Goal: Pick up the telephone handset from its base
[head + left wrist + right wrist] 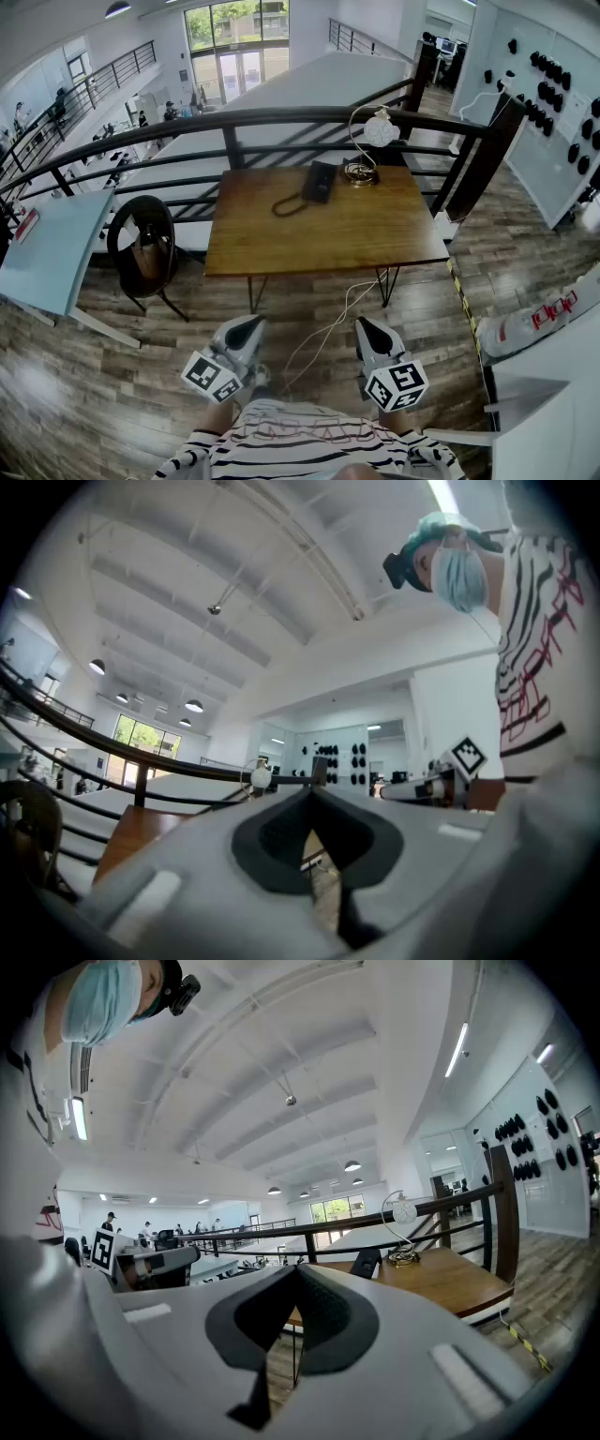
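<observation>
A black telephone [319,181] with its handset on the base lies at the far side of the wooden table [281,246], its coiled cord [286,204] looping to the left. In the right gripper view the telephone [366,1262] shows small on the table [450,1283]. Both grippers hover low in front of the person, well short of the table. My left gripper [251,325] is shut and holds nothing, as is my right gripper [367,325]. In their own views the left gripper [312,794] and the right gripper [296,1269] have their jaws together.
A desk lamp with a round head [380,129] stands right of the telephone. A black railing [281,117] runs behind the table. A chair with a bag [143,246] sits left, a pale blue table [52,248] further left. A white cable [328,323] hangs off the table front.
</observation>
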### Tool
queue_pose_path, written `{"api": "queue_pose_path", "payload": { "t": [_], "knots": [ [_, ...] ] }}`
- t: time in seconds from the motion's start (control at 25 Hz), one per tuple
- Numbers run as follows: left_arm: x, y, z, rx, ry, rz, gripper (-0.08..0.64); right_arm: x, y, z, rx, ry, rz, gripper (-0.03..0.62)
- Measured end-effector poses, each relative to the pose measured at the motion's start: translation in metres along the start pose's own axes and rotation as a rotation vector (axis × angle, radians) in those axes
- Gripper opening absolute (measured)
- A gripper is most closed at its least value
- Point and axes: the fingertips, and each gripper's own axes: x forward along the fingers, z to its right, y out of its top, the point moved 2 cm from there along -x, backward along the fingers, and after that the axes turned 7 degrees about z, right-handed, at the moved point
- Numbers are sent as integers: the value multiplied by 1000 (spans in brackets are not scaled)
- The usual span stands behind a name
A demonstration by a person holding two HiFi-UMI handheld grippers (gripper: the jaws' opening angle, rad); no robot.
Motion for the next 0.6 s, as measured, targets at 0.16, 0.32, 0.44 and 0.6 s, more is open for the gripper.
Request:
{"api": "queue_pose_path", "payload": {
  "t": [0.16, 0.32, 0.44, 0.6],
  "knots": [
    [6, -9, 6, -29, -23, -4, 3, -1, -1, 6, 7, 22, 12, 2],
    [15, -21, 9, -50, -41, -16, 5, 4, -4, 11, 11, 38, 36, 3],
    [24, -29, 7, -56, -40, -40, 30, 11, -6, 17, 10, 33, 37, 55],
    [34, -35, -7, -72, -32, -60, 133, 24, -8, 27, 24, 11, 41, 103]
  ]
}}
